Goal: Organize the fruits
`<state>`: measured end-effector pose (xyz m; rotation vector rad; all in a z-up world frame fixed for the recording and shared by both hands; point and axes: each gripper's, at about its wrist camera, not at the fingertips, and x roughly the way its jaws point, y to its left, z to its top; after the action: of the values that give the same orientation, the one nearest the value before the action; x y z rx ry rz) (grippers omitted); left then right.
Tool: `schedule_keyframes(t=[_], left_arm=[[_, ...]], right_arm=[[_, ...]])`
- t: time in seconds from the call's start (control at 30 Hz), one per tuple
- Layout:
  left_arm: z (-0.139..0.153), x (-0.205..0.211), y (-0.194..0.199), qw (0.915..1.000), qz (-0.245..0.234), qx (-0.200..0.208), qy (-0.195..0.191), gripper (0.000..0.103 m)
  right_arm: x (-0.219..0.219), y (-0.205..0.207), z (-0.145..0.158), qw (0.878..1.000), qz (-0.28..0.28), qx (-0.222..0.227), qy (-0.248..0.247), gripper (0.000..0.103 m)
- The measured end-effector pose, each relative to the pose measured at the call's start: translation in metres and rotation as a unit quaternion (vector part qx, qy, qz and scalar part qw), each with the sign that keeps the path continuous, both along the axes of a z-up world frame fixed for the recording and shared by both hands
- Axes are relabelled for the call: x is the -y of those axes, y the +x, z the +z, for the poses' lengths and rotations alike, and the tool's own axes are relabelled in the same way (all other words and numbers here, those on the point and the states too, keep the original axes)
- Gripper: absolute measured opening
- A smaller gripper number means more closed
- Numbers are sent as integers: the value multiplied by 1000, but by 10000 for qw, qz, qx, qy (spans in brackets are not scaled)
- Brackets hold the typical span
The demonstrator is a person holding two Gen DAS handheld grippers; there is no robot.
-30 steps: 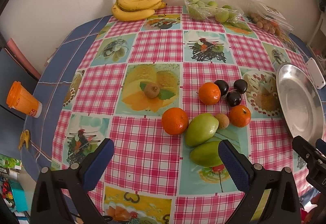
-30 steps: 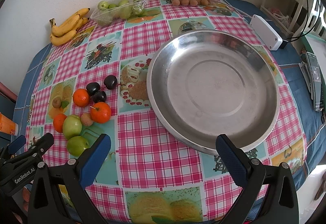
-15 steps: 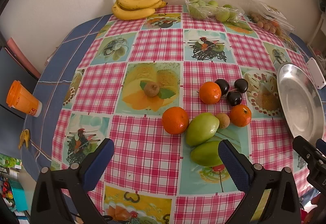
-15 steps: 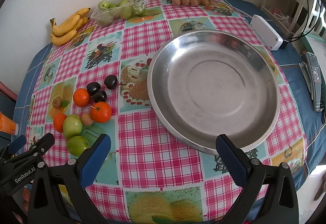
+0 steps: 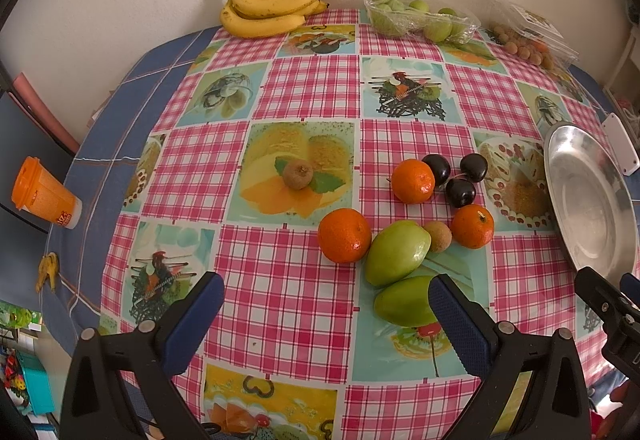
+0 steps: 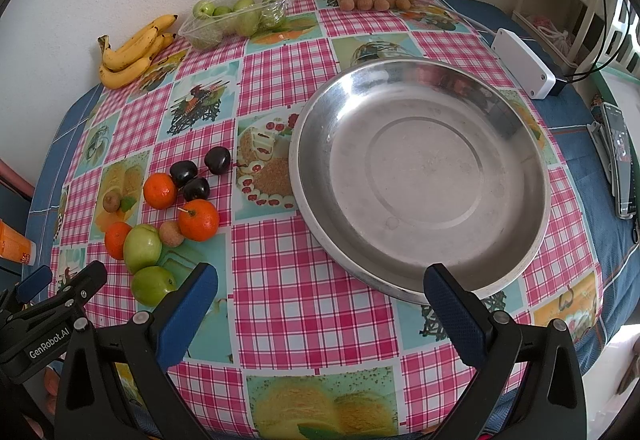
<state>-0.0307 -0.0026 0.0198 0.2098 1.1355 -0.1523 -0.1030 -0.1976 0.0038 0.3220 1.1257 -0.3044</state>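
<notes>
Meanwhile both tools, left tool (image 5: 326, 324) and right tool (image 6: 320, 314), gape above the tablecloth (image 6: 288, 300).

An orange cup (image 5: 42, 193) stands far left of the tongs; a white box (image 6: 524, 63) and phone (image 6: 620, 164) lie far right.

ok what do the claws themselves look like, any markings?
Both alike: black plastic frames with silver bolts and two fingers faced with textured blue pads. The left claw, seen side-on from the right wrist view, carries white "GenRobot.AI" lettering on its black body. No cables or sleeves visible. The right claw shows no lettering.
</notes>
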Motion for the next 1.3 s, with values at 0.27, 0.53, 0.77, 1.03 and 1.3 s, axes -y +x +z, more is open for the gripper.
schedule_keyframes(t=[0.27,0.53,0.77,1.03,1.3], left_arm=[[-2,-2,0,10000,10,-3,-2,103],[-3,-2,0,10000,10,-7,-2,103],[-2,-2,1,10000,8,-6,0,103],[-2,-2,1,10000,8,-6,-2,103],[-2,-2,1,10000,8,-11,0,103]], right_arm=[[0,0,-1,10000,8,-3,-6,103],[0,0,-1,10000,16,-5,-7,103],[0,0,-1,10000,17,-18,-3,103],[-1,1,0,10000,27,-24,-9,103],[0,1,0,10000,42,-37,-8,103]])
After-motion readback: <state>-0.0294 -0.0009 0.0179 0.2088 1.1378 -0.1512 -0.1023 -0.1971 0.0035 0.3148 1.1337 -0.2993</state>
